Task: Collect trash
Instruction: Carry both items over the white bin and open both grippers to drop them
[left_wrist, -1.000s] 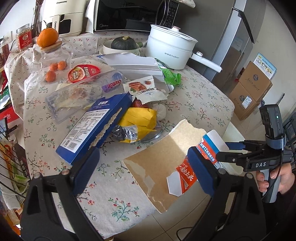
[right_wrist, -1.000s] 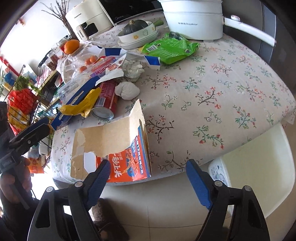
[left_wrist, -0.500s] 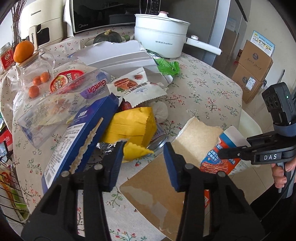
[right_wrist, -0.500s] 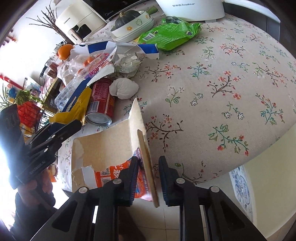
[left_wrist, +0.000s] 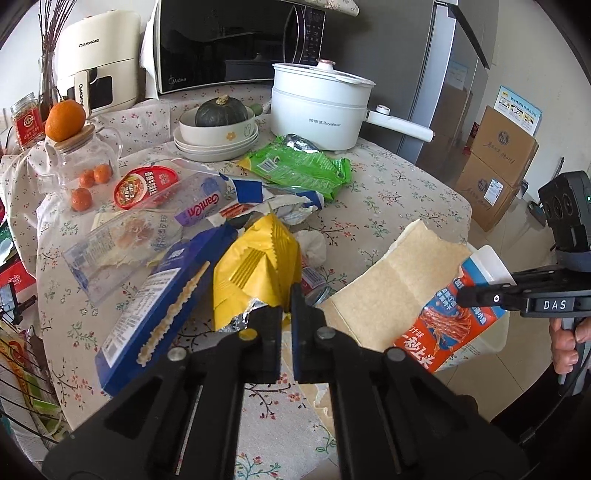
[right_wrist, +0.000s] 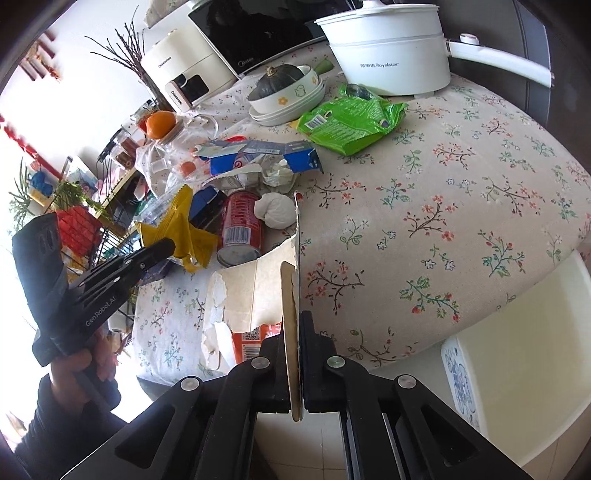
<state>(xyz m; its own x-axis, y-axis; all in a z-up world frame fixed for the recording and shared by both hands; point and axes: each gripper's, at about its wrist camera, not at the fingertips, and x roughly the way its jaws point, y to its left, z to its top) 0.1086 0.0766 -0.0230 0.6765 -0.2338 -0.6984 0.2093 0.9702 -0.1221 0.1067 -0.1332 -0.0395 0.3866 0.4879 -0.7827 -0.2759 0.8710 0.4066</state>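
Left wrist view: the left gripper (left_wrist: 287, 314) is pinched nearly closed on the lower corner of the yellow wrapper (left_wrist: 255, 266), which rises toward 12 o'clock off the table (left_wrist: 388, 192).

Right wrist view: the right gripper (right_wrist: 295, 354) is clamped on the torn carton (right_wrist: 258, 291) — its flap running edge-on toward 12 o'clock. The white bin (right_wrist: 524, 350) sits at 3 o'clock, nearest this hand.

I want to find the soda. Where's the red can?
The red can lies on its side mid-table, seen in the right wrist view, between the yellow wrapper on its left and a white crumpled ball on its right.
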